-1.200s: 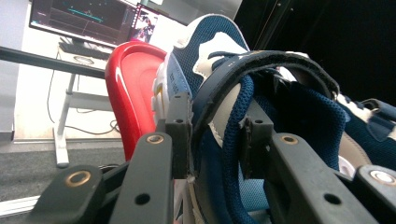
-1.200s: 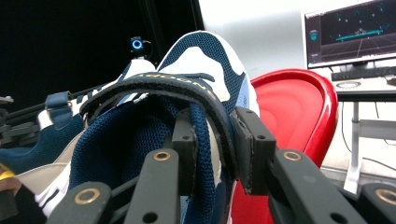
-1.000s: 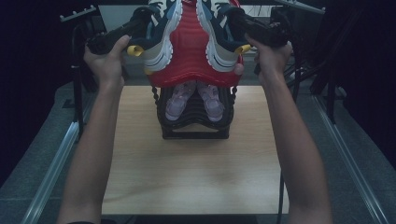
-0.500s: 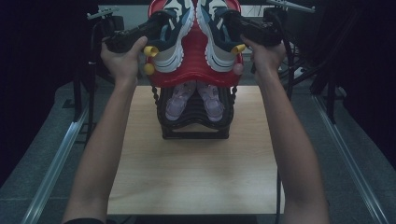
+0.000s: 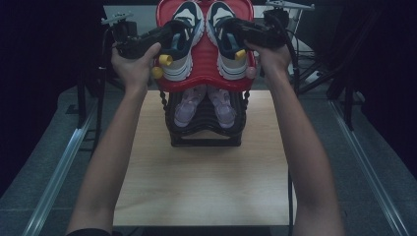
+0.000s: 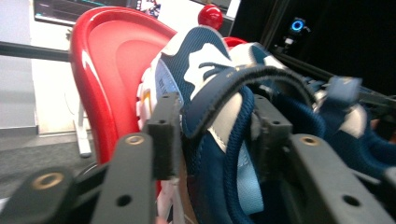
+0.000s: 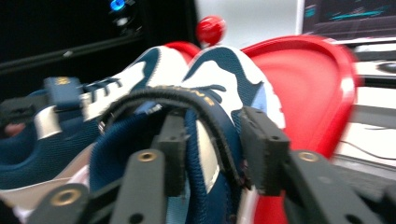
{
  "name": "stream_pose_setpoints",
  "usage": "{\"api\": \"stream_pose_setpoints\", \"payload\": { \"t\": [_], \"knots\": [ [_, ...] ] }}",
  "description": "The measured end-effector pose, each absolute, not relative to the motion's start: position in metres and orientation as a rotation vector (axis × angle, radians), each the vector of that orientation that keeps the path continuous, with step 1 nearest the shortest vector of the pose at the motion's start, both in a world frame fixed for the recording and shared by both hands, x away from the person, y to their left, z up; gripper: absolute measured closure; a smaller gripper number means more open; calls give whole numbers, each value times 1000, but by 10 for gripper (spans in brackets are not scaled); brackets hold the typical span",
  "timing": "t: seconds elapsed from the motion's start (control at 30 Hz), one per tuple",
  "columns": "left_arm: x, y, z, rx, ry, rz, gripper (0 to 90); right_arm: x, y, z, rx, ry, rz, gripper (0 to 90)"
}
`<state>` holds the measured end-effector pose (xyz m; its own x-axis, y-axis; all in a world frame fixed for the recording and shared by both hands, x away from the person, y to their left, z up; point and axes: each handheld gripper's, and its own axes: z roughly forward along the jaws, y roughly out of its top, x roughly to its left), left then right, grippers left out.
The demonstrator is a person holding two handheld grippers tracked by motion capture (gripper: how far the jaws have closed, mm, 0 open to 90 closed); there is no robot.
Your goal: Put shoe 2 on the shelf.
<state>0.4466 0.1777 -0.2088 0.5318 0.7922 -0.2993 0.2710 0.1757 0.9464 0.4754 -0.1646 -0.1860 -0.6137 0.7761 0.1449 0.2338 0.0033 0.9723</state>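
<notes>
Shoes sit on a tiered rack at the far end of the wooden tabletop in the high view: a red top tray carries a pair of navy-and-white sneakers, the left sneaker and the right sneaker side by side, toes pointing away. Below it, a black lower tier holds a pair of pale lilac shoes. Both forearms reach forward and up, each hand level with the red tray. The left gripper meets the left sneaker's heel end, and the right gripper meets the right sneaker's.

From the left gripper view, the jaws are closed on the navy collar and heel strap of the left sneaker, one jaw outside and one inside the opening, with the red tray behind.

From the right gripper view, the jaws pinch the right sneaker at its collar the same way, the red tray lying beyond.
</notes>
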Motion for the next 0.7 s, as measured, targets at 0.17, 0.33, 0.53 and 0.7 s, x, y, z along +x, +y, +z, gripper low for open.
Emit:
{"api": "stream_pose_setpoints", "payload": {
  "t": [0.17,0.33,0.53,0.7],
  "knots": [
    [442,179,-205,1391,970,513,453,472,-158,-184,1036,1866,1597,435],
    [440,184,-204,1396,960,478,411,469,-165,-183,1058,1860,1620,376],
    [438,191,-206,1395,955,462,413,461,-175,-186,1048,1827,1718,397],
    [433,197,-205,1395,932,477,414,454,-179,-188,1010,1799,1791,420]
  ]
}}
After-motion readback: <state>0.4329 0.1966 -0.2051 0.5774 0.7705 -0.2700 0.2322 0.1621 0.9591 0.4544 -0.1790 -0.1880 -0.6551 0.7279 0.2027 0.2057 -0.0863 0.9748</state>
